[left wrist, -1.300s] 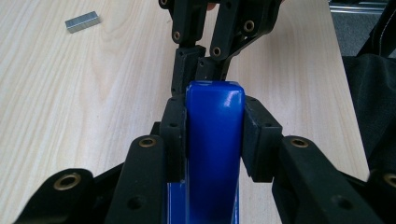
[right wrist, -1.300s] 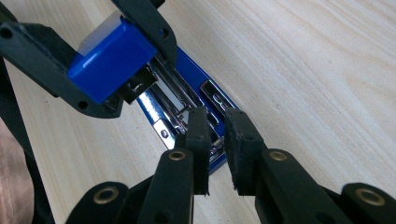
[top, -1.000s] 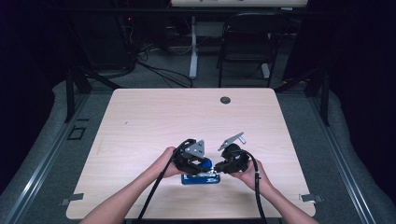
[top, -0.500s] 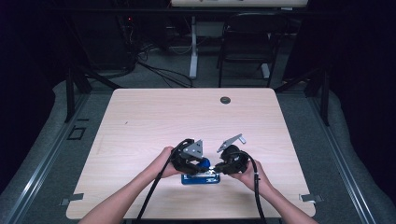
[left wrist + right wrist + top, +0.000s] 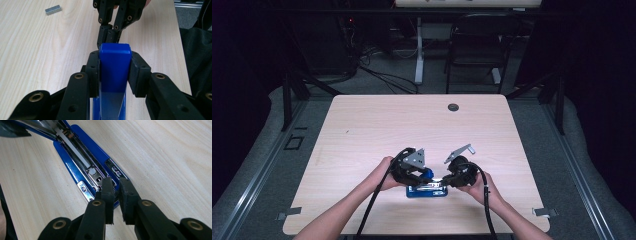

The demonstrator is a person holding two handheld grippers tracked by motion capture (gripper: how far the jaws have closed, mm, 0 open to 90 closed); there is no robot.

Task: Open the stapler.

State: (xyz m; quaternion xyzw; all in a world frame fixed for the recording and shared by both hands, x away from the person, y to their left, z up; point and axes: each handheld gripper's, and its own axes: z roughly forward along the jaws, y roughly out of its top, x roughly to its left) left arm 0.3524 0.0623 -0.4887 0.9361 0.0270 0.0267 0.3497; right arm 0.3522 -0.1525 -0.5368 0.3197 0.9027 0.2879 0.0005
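At lower centre of the wooden surface (image 5: 362, 130), my left gripper (image 5: 115, 72) clamps the blue stapler's (image 5: 115, 53) raised lid while my right gripper (image 5: 115, 186), jaws nearly closed and empty, rests at the open magazine's (image 5: 82, 160) front end. Best to hold the lid steady; both hands angle inward, tips down.

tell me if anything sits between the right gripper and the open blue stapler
Nothing visible does. The right gripper has its nearly shut tips right at the front end of the stapler base, over the metal channel. The left gripper clamps the raised blue top, clear of that end.
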